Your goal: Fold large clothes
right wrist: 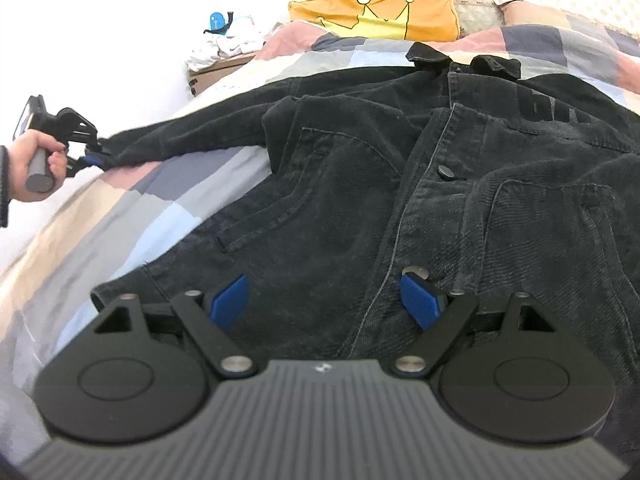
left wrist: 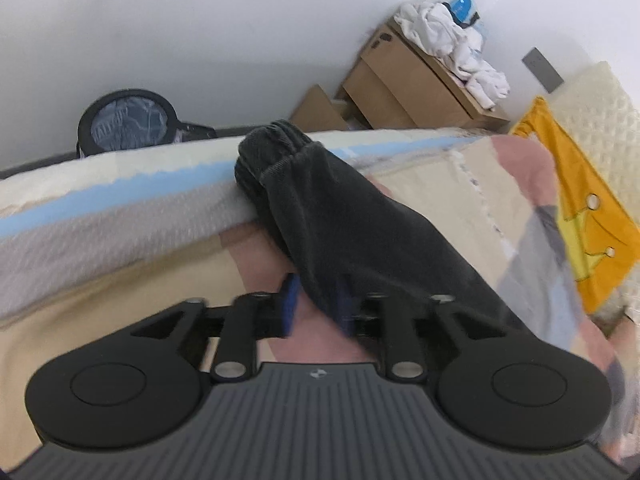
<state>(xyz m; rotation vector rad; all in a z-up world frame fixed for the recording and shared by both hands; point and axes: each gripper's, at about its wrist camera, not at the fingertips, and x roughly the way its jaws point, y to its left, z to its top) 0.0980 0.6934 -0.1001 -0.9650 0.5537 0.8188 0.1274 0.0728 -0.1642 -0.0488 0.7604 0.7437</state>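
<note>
Left gripper (left wrist: 316,304) pinches jacket sleeve (left wrist: 360,220), centre frame; right gripper (right wrist: 326,300) wide. Keep sleeve taut, fold inward.

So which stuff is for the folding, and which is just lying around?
For the folding:
- jacket
- sleeve
- left gripper, shut on the sleeve
- right gripper, open

Just lying about:
- yellow pillow
- boxes
- white clothes
- quilt
</note>
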